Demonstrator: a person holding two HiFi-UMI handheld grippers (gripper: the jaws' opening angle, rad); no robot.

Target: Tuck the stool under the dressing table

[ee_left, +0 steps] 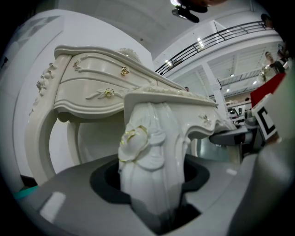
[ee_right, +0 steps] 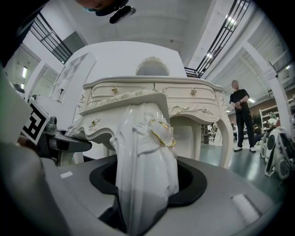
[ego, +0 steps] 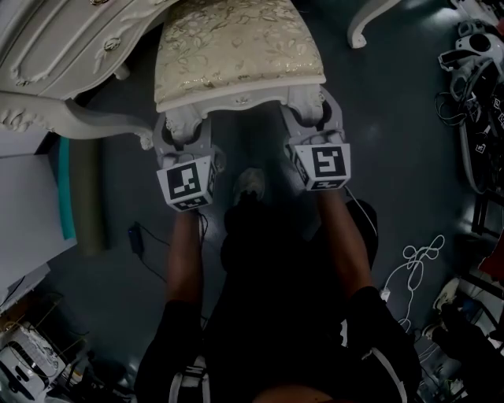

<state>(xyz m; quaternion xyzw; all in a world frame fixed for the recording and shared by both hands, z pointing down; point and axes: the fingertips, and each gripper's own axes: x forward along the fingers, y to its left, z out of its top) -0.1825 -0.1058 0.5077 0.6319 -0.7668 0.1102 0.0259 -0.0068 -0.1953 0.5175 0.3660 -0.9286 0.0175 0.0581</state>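
The stool (ego: 236, 47) has a cream floral cushion and carved white legs, and stands in front of me at the top of the head view. My left gripper (ego: 179, 132) is shut on its near left leg (ee_left: 150, 166), which fills the gap between the grey jaws. On the near right leg (ee_right: 145, 166) my right gripper (ego: 309, 120) is shut the same way. The white dressing table (ego: 55, 47) with gold knobs lies at the upper left, its drawers (ee_left: 97, 83) just beyond the stool. Part of the cushion's far end sits below the tabletop's edge.
A white cable (ego: 417, 268) and dark equipment (ego: 476, 94) lie on the grey floor at the right. At the left lean a white panel (ego: 27, 212) and a green roll (ego: 87, 197). Another white furniture leg (ego: 366, 20) stands upper right. A person (ee_right: 242, 115) stands beyond the table.
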